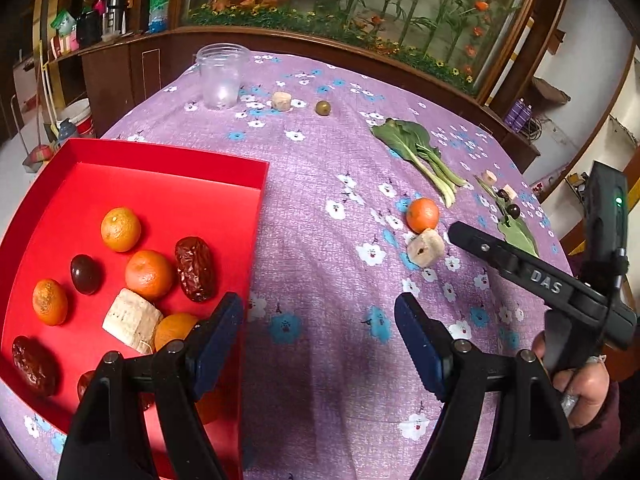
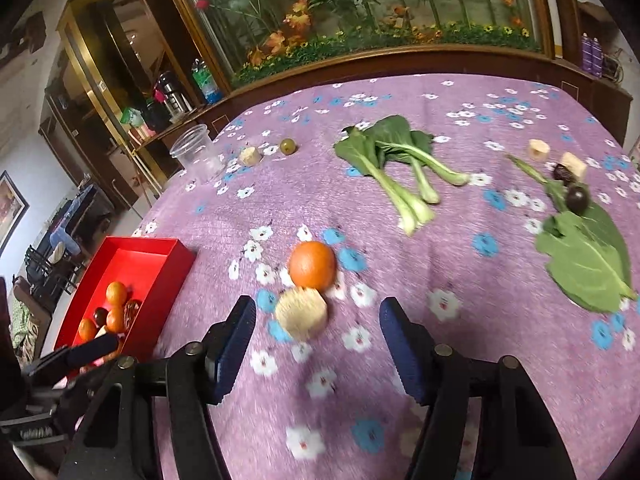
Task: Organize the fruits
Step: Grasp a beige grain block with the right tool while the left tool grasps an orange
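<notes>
Currently mid-sort. Red tray sits at the table's left and already holds several oranges, red dates, a dark plum and a pale cut chunk. Fruit remains out on the purple floral cloth.

Left gripper: jaws spread wide, nothing between them, hovering at the tray's right edge, one finger over the tray, the other over cloth. I read that as idle.

Right gripper: jaws also wide apart and empty, pointed at the loose orange. A pale cut chunk lies touching the orange on the near side, between it and my fingers.

Step in hand, as I judge it: approach for the next pick with the right.

Next move calls for deciding which piece goes first. The chunk blocks a straight reach to the orange, so I'd either take the chunk, or come over it and straddle the orange cleanly without nudging it into a roll.

Further out: a small green fruit, two dark plums near the leaf, more pale pieces. Greens stay put, I judge.
</notes>
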Action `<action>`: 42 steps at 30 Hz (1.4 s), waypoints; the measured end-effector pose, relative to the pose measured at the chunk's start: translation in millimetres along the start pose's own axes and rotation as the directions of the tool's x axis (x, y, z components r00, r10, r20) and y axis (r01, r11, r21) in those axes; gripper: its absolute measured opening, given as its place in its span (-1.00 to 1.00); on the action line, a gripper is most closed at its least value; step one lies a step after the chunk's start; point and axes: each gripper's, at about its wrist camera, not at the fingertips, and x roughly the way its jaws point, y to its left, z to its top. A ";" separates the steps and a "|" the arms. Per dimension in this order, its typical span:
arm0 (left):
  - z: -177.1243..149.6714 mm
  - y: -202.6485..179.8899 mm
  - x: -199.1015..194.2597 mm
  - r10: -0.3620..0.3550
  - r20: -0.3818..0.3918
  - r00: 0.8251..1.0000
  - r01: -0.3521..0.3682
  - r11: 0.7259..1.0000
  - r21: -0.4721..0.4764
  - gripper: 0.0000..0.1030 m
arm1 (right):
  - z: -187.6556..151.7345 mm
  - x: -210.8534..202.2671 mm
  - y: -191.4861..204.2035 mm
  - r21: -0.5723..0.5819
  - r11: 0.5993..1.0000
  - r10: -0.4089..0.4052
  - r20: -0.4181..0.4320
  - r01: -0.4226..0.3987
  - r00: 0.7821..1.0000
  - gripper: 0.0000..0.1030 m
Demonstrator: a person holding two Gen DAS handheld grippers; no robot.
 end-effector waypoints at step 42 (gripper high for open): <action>77.8 -95.9 137.5 -0.165 -0.191 0.968 0.191 0.973 0.126 -0.05 | -19.2 29.4 9.3 -0.055 0.998 -0.028 -0.019 0.027 0.999 -0.15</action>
